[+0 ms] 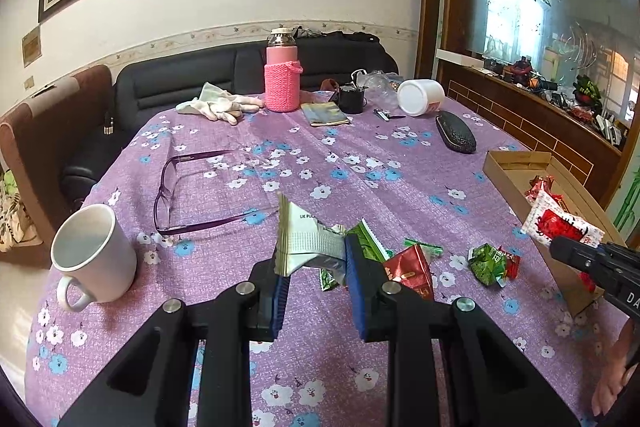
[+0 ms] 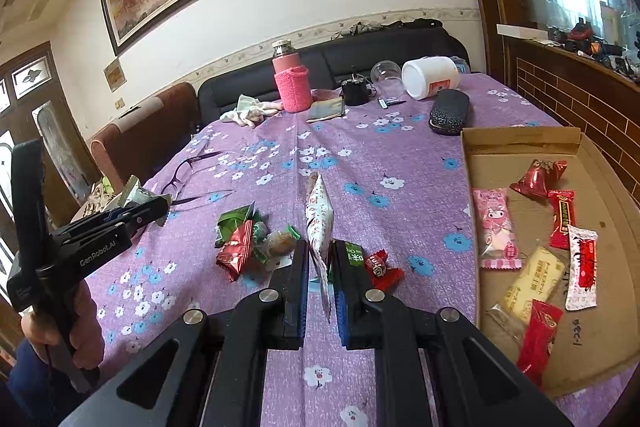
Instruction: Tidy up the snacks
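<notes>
My left gripper is shut on a silver-white snack packet, held just above the purple flowered tablecloth. The right wrist view shows that gripper at the left with the packet in its tips. My right gripper is shut on a white packet with red print, held edge-on and upright. In the left wrist view it holds this packet by the cardboard tray's near wall. Loose green and red snacks lie on the cloth, and a red candy lies beside my right fingers.
The shallow cardboard tray at the right holds several wrapped snacks. A white mug and purple glasses lie to the left. Further back are a pink bottle, white gloves, a tipped white jar and a black case.
</notes>
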Action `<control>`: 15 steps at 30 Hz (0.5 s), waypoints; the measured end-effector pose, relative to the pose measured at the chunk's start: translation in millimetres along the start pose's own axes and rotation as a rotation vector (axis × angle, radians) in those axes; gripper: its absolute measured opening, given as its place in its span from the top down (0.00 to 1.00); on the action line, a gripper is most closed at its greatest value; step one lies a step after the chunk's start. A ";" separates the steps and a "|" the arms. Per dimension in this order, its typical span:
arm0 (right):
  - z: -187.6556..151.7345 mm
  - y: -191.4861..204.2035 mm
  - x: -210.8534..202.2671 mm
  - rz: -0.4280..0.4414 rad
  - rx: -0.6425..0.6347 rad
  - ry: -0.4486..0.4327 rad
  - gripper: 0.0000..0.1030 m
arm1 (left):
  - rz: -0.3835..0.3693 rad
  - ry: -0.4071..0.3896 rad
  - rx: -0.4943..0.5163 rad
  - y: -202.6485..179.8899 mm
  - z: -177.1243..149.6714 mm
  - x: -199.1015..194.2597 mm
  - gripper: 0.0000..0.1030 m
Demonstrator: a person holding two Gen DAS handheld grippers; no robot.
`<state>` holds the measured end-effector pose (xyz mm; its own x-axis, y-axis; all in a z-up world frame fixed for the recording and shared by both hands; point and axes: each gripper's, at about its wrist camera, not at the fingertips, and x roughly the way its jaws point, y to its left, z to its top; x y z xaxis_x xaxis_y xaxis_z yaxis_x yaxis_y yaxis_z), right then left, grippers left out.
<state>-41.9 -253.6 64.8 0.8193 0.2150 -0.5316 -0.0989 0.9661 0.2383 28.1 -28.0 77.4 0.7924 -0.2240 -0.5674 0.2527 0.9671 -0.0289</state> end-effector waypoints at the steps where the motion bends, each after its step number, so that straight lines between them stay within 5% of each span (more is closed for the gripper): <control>1: -0.1 -0.1 -1.3 -0.003 0.001 -0.003 0.88 | -0.005 0.000 -0.003 0.8 0.4 -0.4 0.76; 15: -2.2 -40.5 -33.5 -0.044 0.097 -0.068 0.89 | -0.172 0.007 -0.137 28.4 5.4 -5.9 0.76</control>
<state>-66.6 -299.6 71.1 0.8582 0.1598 -0.4878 -0.0102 0.9554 0.2951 33.6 0.2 84.4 0.7400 -0.3866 -0.5504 0.3056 0.9222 -0.2369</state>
